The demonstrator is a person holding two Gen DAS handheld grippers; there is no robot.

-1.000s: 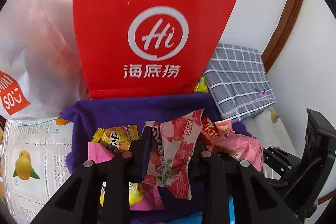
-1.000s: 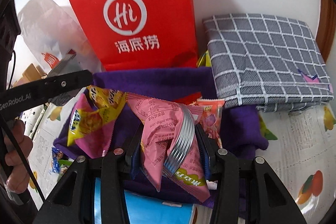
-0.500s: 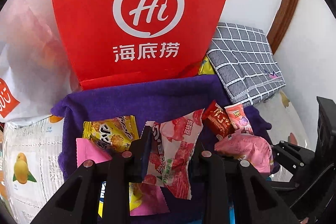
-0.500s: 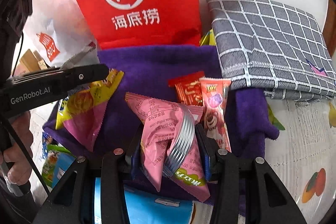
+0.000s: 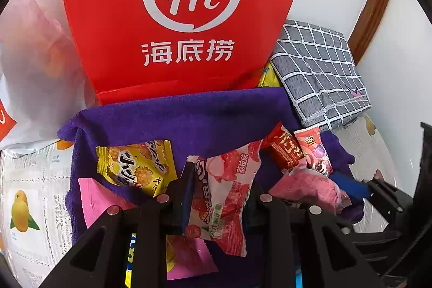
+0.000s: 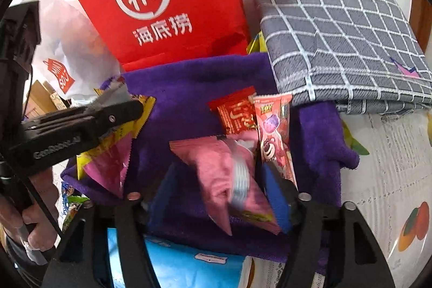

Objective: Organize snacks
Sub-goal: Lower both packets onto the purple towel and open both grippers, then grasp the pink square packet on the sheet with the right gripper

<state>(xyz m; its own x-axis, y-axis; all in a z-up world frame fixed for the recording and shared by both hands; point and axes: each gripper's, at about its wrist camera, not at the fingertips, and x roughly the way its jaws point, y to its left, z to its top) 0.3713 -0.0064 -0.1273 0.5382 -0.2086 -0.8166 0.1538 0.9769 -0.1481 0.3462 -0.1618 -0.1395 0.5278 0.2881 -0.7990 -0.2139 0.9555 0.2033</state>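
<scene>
My left gripper (image 5: 220, 180) is shut on a pink-and-white lychee snack packet (image 5: 226, 196), held just above a purple towel (image 5: 189, 120). On the towel lie a yellow cracker packet (image 5: 135, 166), a small red packet (image 6: 237, 112) and a Toy Story packet (image 6: 275, 136). My right gripper (image 6: 218, 180) hangs over the towel's near right part with its jaws opening. A pink packet (image 6: 216, 166), blurred, sits loose between them, and the left pad stands clear of it. In the right wrist view the left gripper (image 6: 132, 109) comes in from the left.
A red paper bag (image 5: 183, 18) stands behind the towel, with a white plastic bag (image 6: 70, 50) to its left and a folded grey checked cloth (image 6: 340, 45) to its right. A blue packet (image 6: 183, 266) lies near the front. Fruit-print paper (image 6: 391, 166) covers the table.
The right jaws have widened and the pink packet has slipped lower between them. The left gripper has sunk toward the towel, still gripping its lychee packet.
</scene>
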